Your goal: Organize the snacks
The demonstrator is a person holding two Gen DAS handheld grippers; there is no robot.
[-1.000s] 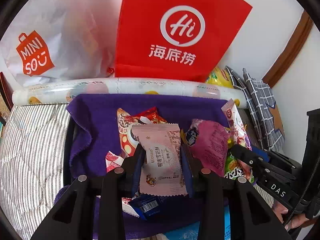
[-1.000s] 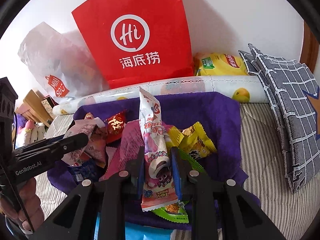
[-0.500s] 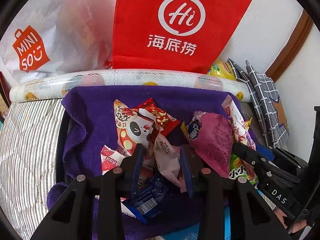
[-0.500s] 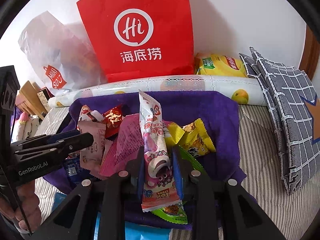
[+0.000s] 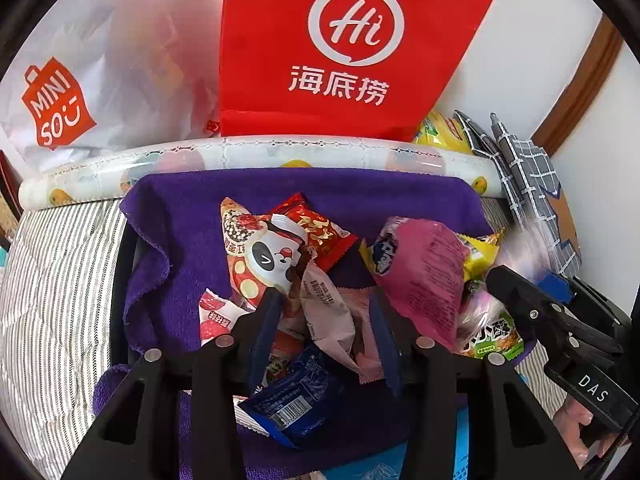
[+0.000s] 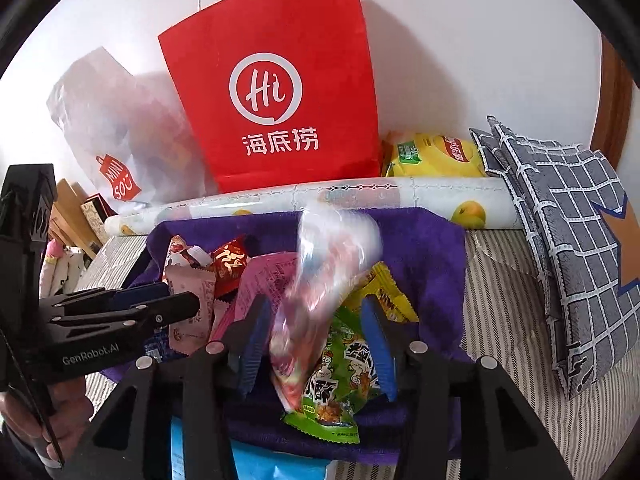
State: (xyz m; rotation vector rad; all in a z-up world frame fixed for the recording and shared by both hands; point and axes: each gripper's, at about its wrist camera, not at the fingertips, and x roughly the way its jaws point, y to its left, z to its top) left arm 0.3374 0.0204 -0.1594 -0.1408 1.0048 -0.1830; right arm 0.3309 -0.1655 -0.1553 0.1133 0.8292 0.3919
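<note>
both sets of fingers stand wide, gripping nothing: the left gripper [image 5: 326, 336] over a pale pink packet [image 5: 326, 312], the right gripper [image 6: 314, 344] around a blurred, falling pink wrapper [image 6: 320, 280]. snacks pile on the purple towel [image 5: 180, 248] — best released low. the red bag [image 6: 276, 92] reads "hi".

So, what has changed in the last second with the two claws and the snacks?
Both claws opened. The left claw let go of the pale pink packet, now crumpled on the pile. The right claw released the long pink packet, blurred as it falls. The purple towel and red bag stayed.
</note>
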